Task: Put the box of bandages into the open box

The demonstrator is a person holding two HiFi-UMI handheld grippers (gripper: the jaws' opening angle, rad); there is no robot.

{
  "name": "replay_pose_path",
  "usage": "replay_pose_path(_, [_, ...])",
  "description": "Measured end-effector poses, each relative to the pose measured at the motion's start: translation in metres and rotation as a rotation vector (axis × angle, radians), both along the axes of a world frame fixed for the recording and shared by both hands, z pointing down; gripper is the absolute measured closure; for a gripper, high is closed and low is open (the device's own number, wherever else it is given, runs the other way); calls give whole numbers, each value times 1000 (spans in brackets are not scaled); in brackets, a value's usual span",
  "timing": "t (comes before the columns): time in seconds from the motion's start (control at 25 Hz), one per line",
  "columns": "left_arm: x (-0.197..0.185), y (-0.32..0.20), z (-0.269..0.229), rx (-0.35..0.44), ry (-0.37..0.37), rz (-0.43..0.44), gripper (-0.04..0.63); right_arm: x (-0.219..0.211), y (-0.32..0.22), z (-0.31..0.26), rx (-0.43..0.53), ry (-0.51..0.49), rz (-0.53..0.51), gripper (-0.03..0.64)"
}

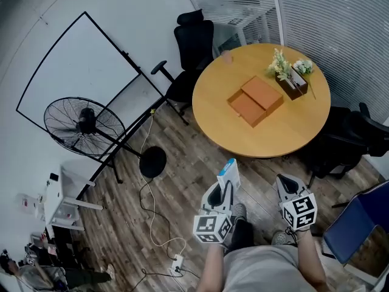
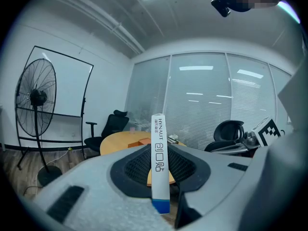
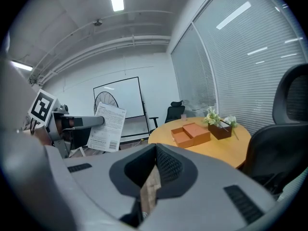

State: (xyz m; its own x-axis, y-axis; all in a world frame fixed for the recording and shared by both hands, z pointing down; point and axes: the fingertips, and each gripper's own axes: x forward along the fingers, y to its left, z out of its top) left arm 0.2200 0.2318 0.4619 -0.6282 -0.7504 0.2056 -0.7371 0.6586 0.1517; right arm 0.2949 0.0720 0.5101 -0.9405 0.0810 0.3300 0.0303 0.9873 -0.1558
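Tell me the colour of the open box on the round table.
The open box is orange throughout; the head view shows it best.

A round wooden table [image 1: 219,99] stands on plank floor [image 1: 185,184] near black office chairs [image 1: 194,44], blind-covered glass walls [image 1: 343,23], a whiteboard [image 1: 79,72] and a fan [image 1: 85,125].

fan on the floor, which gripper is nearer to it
Left. The left gripper, holding the bandage box, is on the side of the fan, which stands off to its left. The right gripper is beyond the left one, farther away.
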Motion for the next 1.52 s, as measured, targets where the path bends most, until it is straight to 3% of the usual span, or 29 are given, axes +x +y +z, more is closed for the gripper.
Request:
replay_pose_path(0.32, [-109,-11,-15,63,14,46,509,-78,-12,-20,38,6,94,620])
replay_pose_path(0.72, [-199,-14,-9,104,47,116,509,-138,-16,-13,42,41,214,620])
replay_pose_path(0.88, [-224,-12,-6,99,41,164,509,-158,-10,-11,36,36,255,620])
replay_pose_path(1.08, [-252,-6,-5,46,-18,254,508,-176,-2,-8,36,33,294,620])
replay_pose_path(1.52, [-276,-4,-2,-14,-81,313,509,-193,-2,0,8,19,313,620])
